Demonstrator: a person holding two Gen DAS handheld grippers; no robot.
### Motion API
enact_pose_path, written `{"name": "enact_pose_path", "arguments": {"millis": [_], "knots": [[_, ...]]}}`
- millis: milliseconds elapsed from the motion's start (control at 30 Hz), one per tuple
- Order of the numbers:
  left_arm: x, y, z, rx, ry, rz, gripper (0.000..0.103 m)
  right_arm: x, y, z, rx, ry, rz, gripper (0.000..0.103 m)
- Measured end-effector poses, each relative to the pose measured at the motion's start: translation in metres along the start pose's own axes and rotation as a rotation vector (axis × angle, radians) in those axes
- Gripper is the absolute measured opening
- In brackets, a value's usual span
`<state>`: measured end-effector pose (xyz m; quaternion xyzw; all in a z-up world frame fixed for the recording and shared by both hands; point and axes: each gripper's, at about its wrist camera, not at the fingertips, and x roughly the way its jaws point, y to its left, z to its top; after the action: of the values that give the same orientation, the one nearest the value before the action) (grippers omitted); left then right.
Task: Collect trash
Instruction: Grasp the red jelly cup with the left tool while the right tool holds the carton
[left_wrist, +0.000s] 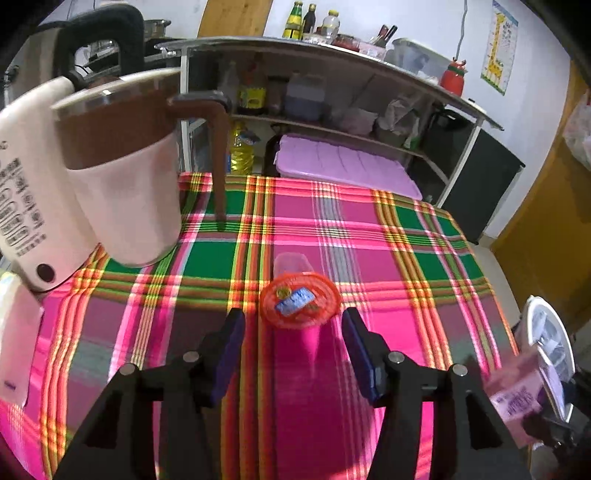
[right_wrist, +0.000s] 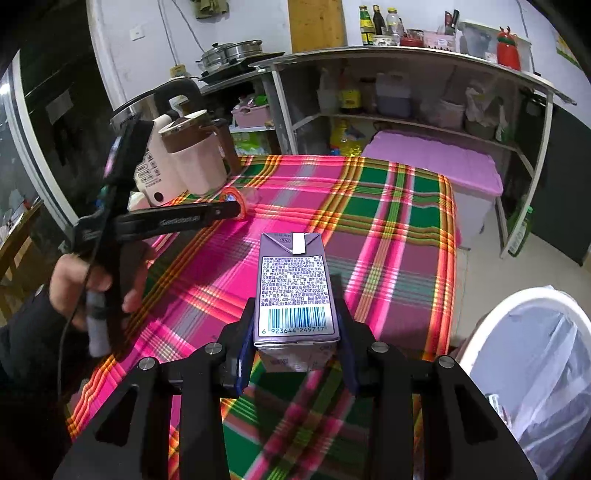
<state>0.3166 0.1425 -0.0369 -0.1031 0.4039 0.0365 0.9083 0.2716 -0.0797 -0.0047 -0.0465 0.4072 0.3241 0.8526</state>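
My right gripper (right_wrist: 295, 317) is shut on a purple drink carton (right_wrist: 295, 291) and holds it above the plaid tablecloth, near the table's right edge. The carton also shows blurred in the left wrist view (left_wrist: 517, 398). A white trash bin (right_wrist: 491, 325) with a clear liner stands just right of the table; it also shows in the left wrist view (left_wrist: 532, 314). My left gripper (left_wrist: 293, 325) is open, its fingers either side of and just short of a clear plastic cup with an orange foil lid (left_wrist: 299, 299) lying on the cloth. In the right wrist view the left gripper (right_wrist: 236, 208) reaches toward that cup (right_wrist: 236, 195).
A cream and brown electric kettle (left_wrist: 122, 184) stands on the table's left part. A plaid tablecloth (left_wrist: 369, 240) covers the table. Behind are a shelf unit (left_wrist: 332, 55) with bottles and a purple-lidded box (left_wrist: 343, 162). A white object (left_wrist: 18, 332) sits at the left edge.
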Motion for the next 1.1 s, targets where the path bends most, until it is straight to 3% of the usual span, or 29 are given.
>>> {"name": "enact_pose_path", "arguments": {"millis": [467,800,900,1100], "knots": [[0.012,-0.005,0.013,-0.017,-0.013,-0.001,0.057,-0.002,-0.012,-0.004,0.022,-0.01,-0.003,0.04],[0.032,-0.01,0.023,-0.078,0.001,0.038,0.058,0.001,-0.021,-0.007,0.035,-0.007,-0.003,0.04],[0.035,-0.004,0.022,-0.102,0.005,0.041,0.046,0.0,-0.022,-0.008,0.037,-0.01,-0.003,0.04],[0.021,0.002,0.014,-0.098,-0.005,0.042,0.045,-0.004,-0.023,-0.008,0.037,-0.023,-0.009,0.04]]}}
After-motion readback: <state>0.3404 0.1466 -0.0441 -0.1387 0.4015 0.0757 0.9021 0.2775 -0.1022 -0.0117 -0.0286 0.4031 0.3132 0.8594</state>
